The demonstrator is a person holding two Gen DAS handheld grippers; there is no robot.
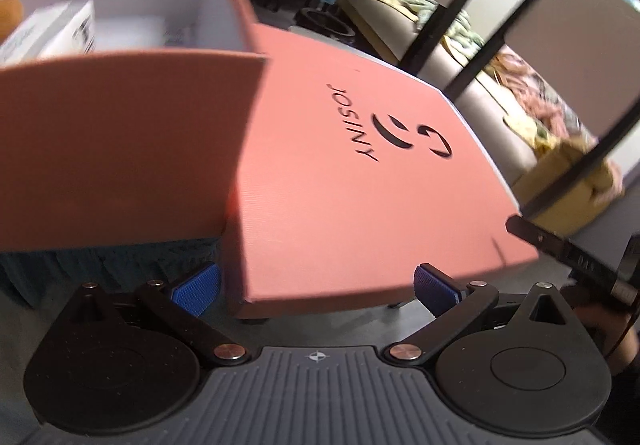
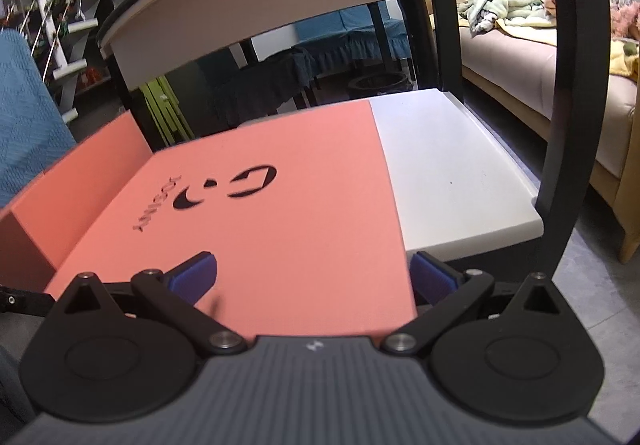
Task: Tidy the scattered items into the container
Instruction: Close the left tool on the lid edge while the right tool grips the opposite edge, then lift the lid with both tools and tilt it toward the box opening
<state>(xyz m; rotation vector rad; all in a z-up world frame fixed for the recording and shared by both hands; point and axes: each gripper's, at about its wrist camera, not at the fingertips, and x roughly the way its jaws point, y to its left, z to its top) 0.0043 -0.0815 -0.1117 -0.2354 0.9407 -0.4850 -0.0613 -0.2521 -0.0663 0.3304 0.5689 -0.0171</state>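
Note:
A salmon-coloured box (image 1: 120, 149) stands open at the upper left, its inside white. In it lie a white carton (image 1: 52, 29) and something orange at the far left edge. Its matching lid (image 1: 360, 165), printed with a black logo, lies flat to the right of the box. My left gripper (image 1: 316, 287) is open, and the lid's near corner reaches in between its blue pads (image 1: 196, 287). In the right wrist view the lid (image 2: 280, 205) rests on a white low table (image 2: 448, 165), with the box (image 2: 60, 197) to its left. My right gripper (image 2: 314, 277) is open over the lid's near edge.
Black frame legs (image 2: 568, 85) of a taller table rise close to the right of the low table. A sofa (image 2: 540, 57) heaped with blankets runs behind. Grey tiled floor (image 2: 600, 305) lies to the right. Blue-skirted furniture (image 2: 352, 41) stands further back.

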